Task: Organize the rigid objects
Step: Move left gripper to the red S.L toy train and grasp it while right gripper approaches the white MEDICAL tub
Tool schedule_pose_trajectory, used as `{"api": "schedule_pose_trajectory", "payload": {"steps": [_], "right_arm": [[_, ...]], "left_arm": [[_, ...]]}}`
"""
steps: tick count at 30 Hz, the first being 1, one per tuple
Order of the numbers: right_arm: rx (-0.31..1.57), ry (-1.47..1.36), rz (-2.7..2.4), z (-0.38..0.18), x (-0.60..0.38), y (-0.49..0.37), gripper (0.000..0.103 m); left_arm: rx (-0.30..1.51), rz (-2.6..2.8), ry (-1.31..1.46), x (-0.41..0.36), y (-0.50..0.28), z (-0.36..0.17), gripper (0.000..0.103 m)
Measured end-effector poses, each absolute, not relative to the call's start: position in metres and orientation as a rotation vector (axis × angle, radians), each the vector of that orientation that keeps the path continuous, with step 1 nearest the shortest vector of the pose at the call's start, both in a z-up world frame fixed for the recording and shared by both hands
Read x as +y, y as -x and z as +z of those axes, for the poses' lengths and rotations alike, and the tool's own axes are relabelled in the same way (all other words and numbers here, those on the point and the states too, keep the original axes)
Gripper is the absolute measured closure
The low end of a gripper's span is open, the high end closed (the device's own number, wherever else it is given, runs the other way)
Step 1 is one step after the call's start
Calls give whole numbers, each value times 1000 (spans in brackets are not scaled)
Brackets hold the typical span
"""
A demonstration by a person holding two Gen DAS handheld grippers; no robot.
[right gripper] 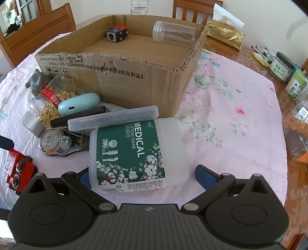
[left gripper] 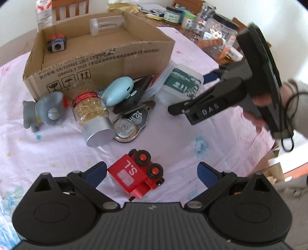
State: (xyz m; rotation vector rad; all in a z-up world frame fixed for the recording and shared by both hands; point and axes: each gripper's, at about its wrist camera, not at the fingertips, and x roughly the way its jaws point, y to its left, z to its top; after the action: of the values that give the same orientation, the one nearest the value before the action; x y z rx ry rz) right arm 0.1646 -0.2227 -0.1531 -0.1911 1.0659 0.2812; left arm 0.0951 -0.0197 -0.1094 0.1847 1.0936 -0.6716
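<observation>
Cardboard box (right gripper: 138, 77) at the upper centre holds only a black cube toy (right gripper: 115, 34) and a clear plastic jar (right gripper: 174, 34), so sorting has barely begun. Left gripper (left gripper: 152, 173) spreads wide around the red toy truck (left gripper: 137, 173); right gripper (right gripper: 141, 174) spreads wide around the medical cotton swab tub (right gripper: 134, 153). Both grip nothing, and the capsule bottle (left gripper: 92, 115), elephant figure (left gripper: 44, 111) and tape dispenser (left gripper: 130, 125) wait outside.

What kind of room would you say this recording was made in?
Most likely a home dining room: wooden chairs surround a table under a floral tablecloth, with food jars and household clutter at its edge.
</observation>
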Motion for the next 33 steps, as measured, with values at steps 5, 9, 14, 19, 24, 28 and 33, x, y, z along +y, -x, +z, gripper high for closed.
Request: {"api": "schedule_pose_trajectory", "payload": {"steps": [5,9,14,19,24,28,33], "right_arm": [[1091,200,279,-153,-225,-170,0],[1096,186,258,-155,-237,-170,0],[1096,174,237,-156,-252,-167,0],[1107,172,230,-156,-251,-169,0],[1091,163,216,-157,-250,-165,0],[1083,159,212,-157,-250,-163,0],[1081,161,215,-157,-251,-163,0]], "left_arm": [[1081,-613,-212,-18,-98,-114,4],[1086,-617,-240,-16,-97,-115,4],[1070,-686,-328,-22,-88,-115,4],[1018,-741,-472,-34,-83,-121,7],[1054,-810,-468,-34,-80,-121,12],[1048,-815,-498,-33,-79,-122,30],[1031,-808,-497,-29,-88,-121,45]]}}
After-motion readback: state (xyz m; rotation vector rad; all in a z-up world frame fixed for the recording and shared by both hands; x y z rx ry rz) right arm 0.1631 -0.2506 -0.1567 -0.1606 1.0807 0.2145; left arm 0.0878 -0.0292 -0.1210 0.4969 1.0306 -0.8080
